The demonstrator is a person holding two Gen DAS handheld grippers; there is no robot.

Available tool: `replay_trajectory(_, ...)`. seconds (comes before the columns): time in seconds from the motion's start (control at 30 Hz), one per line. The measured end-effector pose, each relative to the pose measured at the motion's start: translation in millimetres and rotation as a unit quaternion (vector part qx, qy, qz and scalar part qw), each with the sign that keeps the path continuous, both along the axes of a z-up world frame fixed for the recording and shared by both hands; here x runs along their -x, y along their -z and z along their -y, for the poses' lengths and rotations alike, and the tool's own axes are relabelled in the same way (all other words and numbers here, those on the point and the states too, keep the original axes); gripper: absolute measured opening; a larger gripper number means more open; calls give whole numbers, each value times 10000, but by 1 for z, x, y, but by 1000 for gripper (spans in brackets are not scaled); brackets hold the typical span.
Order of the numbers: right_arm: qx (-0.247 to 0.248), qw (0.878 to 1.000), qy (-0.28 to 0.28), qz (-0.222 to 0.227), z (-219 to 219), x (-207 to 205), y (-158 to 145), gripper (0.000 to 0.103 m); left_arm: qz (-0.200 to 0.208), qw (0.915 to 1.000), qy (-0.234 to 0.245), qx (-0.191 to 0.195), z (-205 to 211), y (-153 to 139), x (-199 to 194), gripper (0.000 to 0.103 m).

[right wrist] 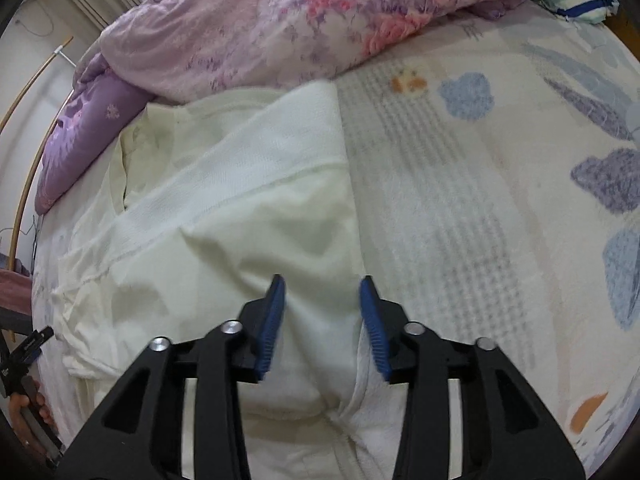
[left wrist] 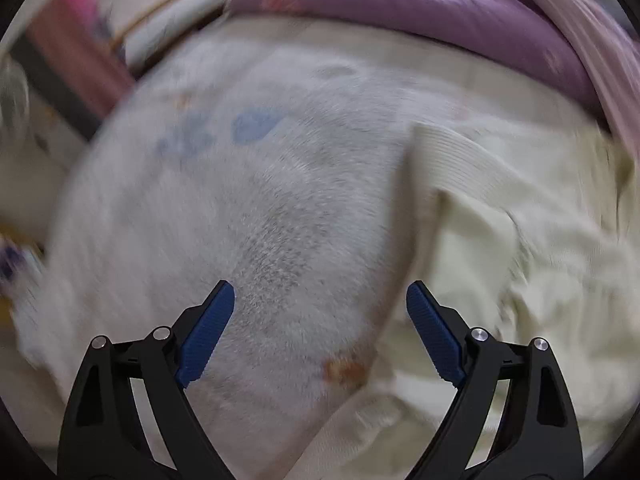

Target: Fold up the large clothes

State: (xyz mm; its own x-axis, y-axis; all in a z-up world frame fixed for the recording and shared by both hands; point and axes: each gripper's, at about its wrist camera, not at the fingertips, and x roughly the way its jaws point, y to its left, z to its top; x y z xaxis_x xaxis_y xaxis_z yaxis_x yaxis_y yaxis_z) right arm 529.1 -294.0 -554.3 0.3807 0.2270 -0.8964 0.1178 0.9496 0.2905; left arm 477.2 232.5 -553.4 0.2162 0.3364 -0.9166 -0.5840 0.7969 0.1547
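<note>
Left wrist view: heavy motion blur. Left gripper spread wide, grasping nothing, over the printed bedsheet; cream garment lies right.

Right wrist view: right gripper parted, astride the garment's right edge; near hem hidden behind it. Floral quilt far.

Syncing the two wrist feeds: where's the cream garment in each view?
Left wrist: cream garment fills the right half, ribbed edge near centre-right, beside the open left gripper; picture blurred.
Right wrist: garment fills centre-left, running under the open right gripper.
Shared landmark: purple quilt, top of the left-wrist view, upper left in the right-wrist view.
</note>
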Motion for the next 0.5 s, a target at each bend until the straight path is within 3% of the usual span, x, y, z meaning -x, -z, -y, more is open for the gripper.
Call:
replay_trajectory(0.13, -27, 9999, 69, 141, 4, -24, -6, 50, 449, 9941, -312, 939, -26, 2, -17, 88)
replay_trajectory(0.23, -170, 9995, 199, 198, 9, -49, -8, 60, 555, 9856, -188, 1584, -36, 15, -43, 88)
replay_trajectory(0.37, -529, 9974, 496, 22, 20, -87, 5, 63, 349, 9800, 282, 1938, -31, 32, -88, 89)
replay_trajectory(0.5, -811, 9937, 728, -251, 25, -119, 28, 64, -1, 9816, 490, 1846, -34, 55, -121, 89)
